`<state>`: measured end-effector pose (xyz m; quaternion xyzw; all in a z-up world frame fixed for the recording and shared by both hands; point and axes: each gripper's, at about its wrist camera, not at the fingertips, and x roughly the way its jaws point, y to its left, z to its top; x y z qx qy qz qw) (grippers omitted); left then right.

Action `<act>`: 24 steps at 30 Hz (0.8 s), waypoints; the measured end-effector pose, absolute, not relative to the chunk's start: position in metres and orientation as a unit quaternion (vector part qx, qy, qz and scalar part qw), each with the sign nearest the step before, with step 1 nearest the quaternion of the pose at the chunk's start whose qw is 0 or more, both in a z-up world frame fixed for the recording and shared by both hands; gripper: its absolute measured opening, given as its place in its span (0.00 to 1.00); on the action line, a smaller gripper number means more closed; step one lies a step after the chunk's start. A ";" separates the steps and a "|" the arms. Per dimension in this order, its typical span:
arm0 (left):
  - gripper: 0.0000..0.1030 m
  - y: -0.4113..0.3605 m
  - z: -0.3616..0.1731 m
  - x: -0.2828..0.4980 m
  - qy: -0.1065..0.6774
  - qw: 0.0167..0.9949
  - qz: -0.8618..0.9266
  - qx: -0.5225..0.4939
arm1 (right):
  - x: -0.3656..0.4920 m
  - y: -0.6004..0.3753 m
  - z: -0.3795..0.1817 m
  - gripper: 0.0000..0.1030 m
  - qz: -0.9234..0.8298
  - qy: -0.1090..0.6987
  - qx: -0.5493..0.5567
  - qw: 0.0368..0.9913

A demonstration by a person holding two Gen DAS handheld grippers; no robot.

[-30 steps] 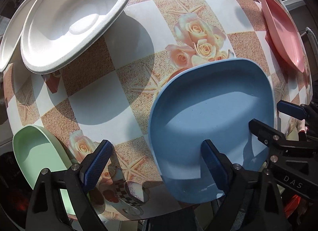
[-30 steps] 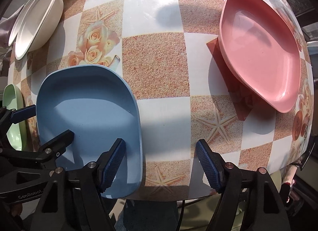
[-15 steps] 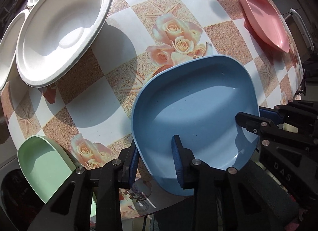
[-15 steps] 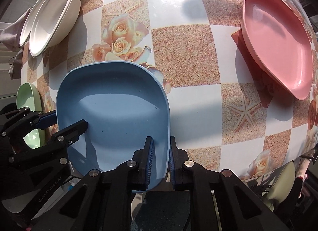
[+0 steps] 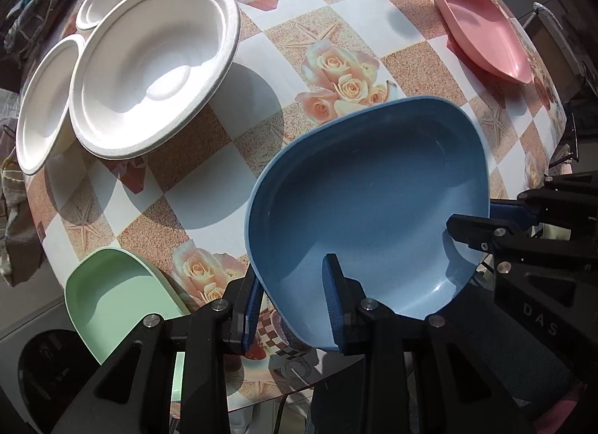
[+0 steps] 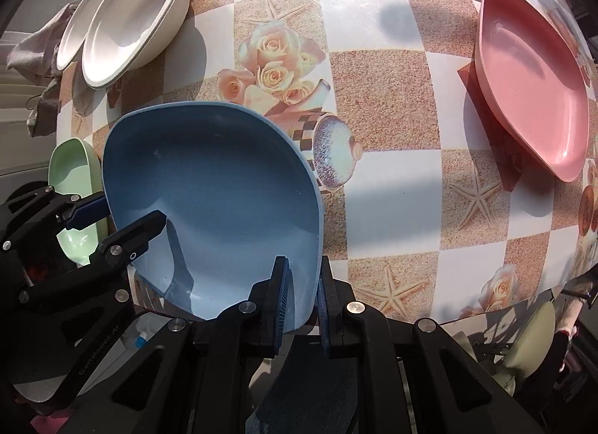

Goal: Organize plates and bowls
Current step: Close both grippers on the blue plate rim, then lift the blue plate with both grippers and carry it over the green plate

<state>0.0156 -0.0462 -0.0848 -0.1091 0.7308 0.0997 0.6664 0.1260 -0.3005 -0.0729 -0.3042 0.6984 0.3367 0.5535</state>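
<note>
We note, from the left: white bowls [image 5: 149,64] grouped at the bench's [image 5: 336,23] far left corner, a green plate [image 5: 112,292] overhanging its near left edge. Left gripper [image 5: 291,303] jaws clamp the blue plate's [image 5: 373,202] near left rim; right gripper [image 6: 302,299] jaws pinch its near right rim. The plate is tilted at the near edge. Pink plate [image 6: 530,75] sits toward the far right edge.
</note>
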 end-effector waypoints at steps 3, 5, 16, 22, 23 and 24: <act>0.33 -0.038 -0.074 0.011 0.722 0.675 0.105 -0.116 | 0.111 -0.291 -0.064 0.16 0.343 0.693 -0.305 0.557; 0.33 -0.031 -0.066 0.006 0.716 0.680 0.109 -0.116 | 0.099 -0.282 -0.059 0.16 0.348 0.688 -0.306 0.558; 0.33 0.001 -0.025 -0.028 0.690 0.698 0.144 -0.121 | 0.038 -0.243 -0.029 0.16 0.384 0.647 -0.344 0.563; 0.33 0.010 -0.024 -0.051 0.674 0.703 0.176 -0.146 | 0.001 -0.206 -0.010 0.16 0.408 0.618 -0.378 0.555; 0.33 0.010 -0.022 -0.054 0.671 0.703 0.180 -0.149 | -0.002 -0.194 -0.008 0.16 0.412 0.614 -0.384 0.553; 0.33 0.013 -0.021 -0.059 0.668 0.704 0.186 -0.154 | -0.009 -0.187 -0.008 0.16 0.415 0.611 -0.390 0.550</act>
